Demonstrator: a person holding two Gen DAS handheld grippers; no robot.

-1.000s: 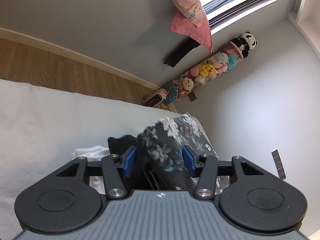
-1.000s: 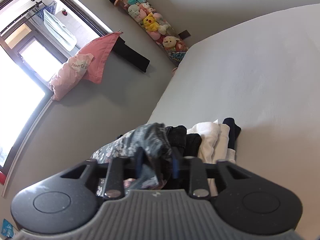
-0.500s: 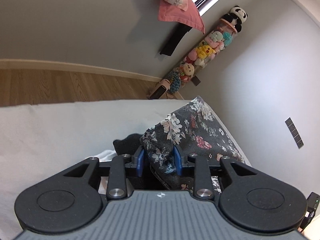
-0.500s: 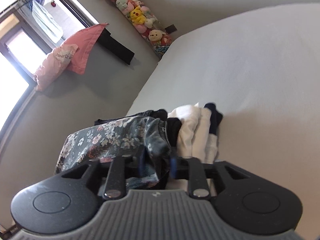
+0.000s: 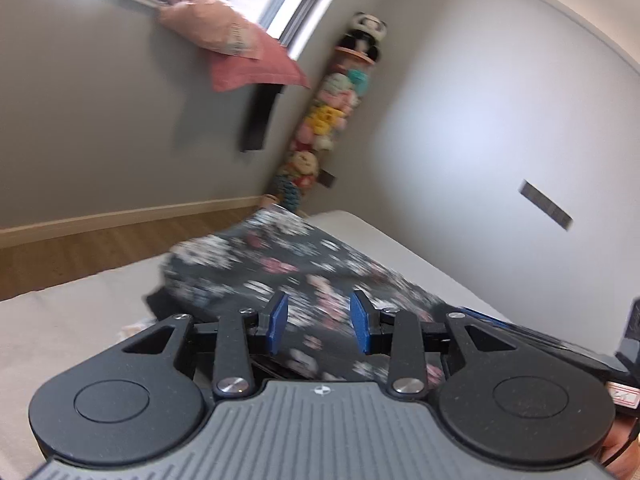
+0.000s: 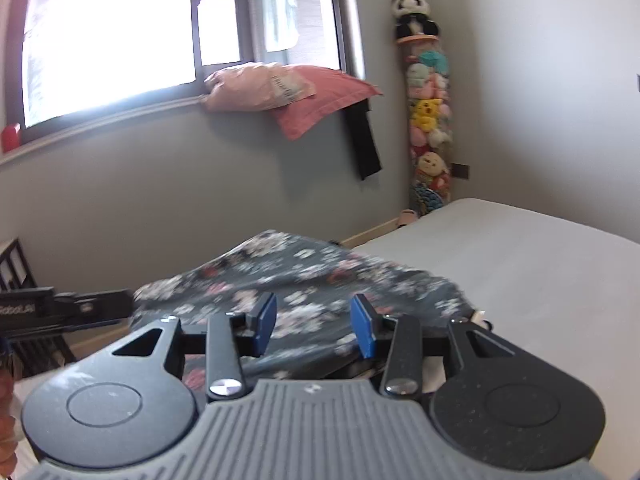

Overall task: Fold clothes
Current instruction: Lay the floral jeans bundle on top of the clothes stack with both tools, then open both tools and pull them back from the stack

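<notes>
- The floral garment (image 5: 280,276) is soft dark grey cloth printed with white and pink blossoms. It is stretched in a broad, nearly flat sheet between the two grippers above the bed (image 6: 540,272); its print is smeared by motion blur.
- Left gripper (image 5: 318,322): black plastic linkage arms, silver screw heads, a ribbed grey body and flat blue pads (image 5: 278,322). The pads stand apart with the cloth lying between and under them; whether they pinch it I cannot tell. The jaws have just been opening a little.
- Right gripper (image 6: 312,326): same build. Its blue pads (image 6: 266,324) stand apart over the cloth, and again a grip cannot be made out. Its jaws have just been opening.
- The bed is a smooth, matte, pale sheet with a rounded corner.
- Compared with a second ago, the garment was a bunched lump on the pile of white and dark clothes; now it is raised and spread wide, hiding most of the pile. Both views have rolled, so the window (image 6: 112,40) and wall sit closer to upright.
- A tall clear column of plush toys (image 6: 430,120), topped by a panda, stands in the room corner.
- A pink pillow (image 6: 320,96) and a paler pink bag (image 6: 256,84) rest on the sill; the bag's print is too blurred to read.
- In the right view the left gripper's side bears white lettering, roughly "RobotLAN" (image 6: 18,309), partly cut off.
</notes>
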